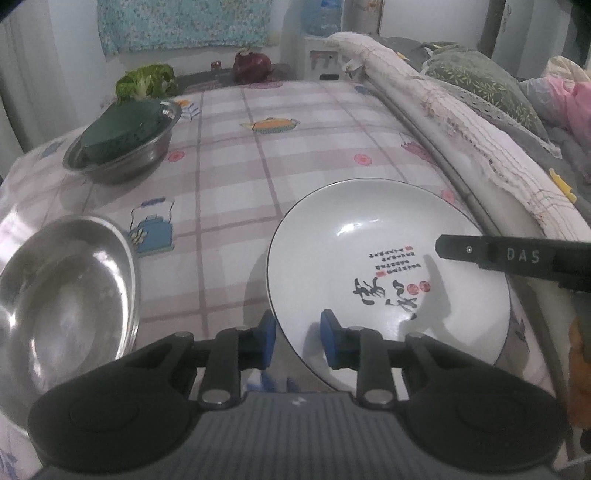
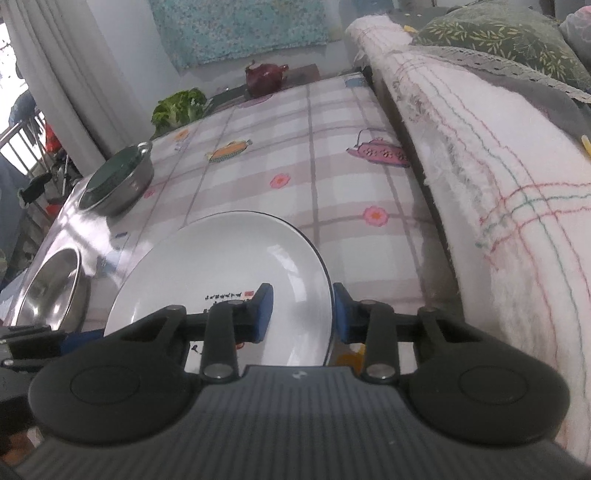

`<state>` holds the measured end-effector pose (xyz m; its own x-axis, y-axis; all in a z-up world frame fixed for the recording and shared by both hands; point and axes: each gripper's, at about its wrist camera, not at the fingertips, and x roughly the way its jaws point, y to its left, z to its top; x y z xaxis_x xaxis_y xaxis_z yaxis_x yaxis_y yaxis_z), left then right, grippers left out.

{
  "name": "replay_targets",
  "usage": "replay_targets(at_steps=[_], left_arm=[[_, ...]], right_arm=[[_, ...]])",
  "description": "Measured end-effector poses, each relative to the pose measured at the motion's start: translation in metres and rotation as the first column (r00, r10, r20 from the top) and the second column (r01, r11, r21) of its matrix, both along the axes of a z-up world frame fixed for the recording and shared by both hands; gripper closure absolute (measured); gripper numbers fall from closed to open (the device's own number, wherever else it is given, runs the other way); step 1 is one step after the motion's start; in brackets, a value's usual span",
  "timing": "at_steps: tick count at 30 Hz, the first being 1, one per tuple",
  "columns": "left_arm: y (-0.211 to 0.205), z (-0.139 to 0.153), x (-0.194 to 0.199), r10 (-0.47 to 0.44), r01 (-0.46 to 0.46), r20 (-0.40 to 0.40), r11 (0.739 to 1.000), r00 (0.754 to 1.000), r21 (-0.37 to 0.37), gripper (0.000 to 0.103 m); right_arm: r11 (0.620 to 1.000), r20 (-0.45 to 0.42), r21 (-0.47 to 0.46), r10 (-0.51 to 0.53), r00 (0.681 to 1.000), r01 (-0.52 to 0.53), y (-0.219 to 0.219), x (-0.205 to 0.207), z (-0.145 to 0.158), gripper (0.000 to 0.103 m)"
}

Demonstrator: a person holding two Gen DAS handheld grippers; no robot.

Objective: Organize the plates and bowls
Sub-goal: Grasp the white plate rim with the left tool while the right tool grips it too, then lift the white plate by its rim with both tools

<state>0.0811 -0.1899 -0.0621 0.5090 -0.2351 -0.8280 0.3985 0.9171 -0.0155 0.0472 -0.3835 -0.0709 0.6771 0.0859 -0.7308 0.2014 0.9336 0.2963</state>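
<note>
Surface: table [image 1: 295, 155] under a glossy checked cloth, pale pink and white, printed with kettles, teapots and small flowers.
White plate [image 1: 369, 229]: near the right-hand table edge, dark thin rim, black brush lettering and red seals inside; whether lifted or lying flat, cannot tell.
Left gripper [image 1: 299, 339]: blue pads astride the plate's near-left rim, one inside, one outside, narrow gap; pinching the rim or merely straddling it, cannot tell.
Right gripper [image 2: 303, 314]: blue pads either side of the plate's right rim, set close; actual pressing cannot be told.
Steel bowl, empty [image 1: 70, 288]: left of the plate, at the near-left table edge.
Steel basin [image 1: 122, 147]: farther back on the left, with a dark green lidded dish [image 1: 118, 129] tilted inside.
Far end: leafy greens [image 1: 146, 81], dark red teapot [image 1: 253, 64].
Right side: sofa arm draped in a pink-white blanket [image 2: 480, 177], green leaf-print cushion [image 2: 506, 44] beyond.
Room: blue floral cloth [image 1: 184, 22] on the back wall, grey curtain [image 2: 62, 66] at left.
</note>
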Motion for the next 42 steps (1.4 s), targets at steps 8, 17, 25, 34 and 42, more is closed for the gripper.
replay_targets(at_steps=[8, 17, 25, 34, 42], left_arm=[[0.036, 0.005, -0.021, 0.013, -0.012, -0.033, 1.0, 0.999, 0.022, 0.076], [0.049, 0.006, -0.034, 0.021, -0.02, -0.036, 0.999, 0.999, 0.025, 0.075], [0.051, 0.005, -0.034, 0.018, -0.017, -0.035, 1.0, 0.999, 0.01, 0.074], [0.051, 0.005, -0.036, 0.011, -0.011, -0.037, 1.0, 0.999, 0.0, 0.07], [0.055, 0.005, -0.037, 0.007, -0.008, -0.047, 1.0, 0.999, -0.011, 0.07]], right_arm=[[0.997, -0.021, 0.028, 0.07, 0.997, -0.069, 0.035, -0.022, 0.002, 0.07], [0.996, -0.014, 0.029, 0.081, 0.997, -0.081, 0.057, -0.036, 0.004, 0.068], [0.998, -0.017, 0.022, 0.064, 0.998, -0.063, 0.058, -0.036, 0.004, 0.068], [0.998, -0.026, 0.019, 0.055, 0.998, -0.054, 0.059, -0.032, 0.004, 0.068], [0.998, -0.024, 0.01, 0.056, 0.998, -0.056, 0.062, -0.027, 0.003, 0.067]])
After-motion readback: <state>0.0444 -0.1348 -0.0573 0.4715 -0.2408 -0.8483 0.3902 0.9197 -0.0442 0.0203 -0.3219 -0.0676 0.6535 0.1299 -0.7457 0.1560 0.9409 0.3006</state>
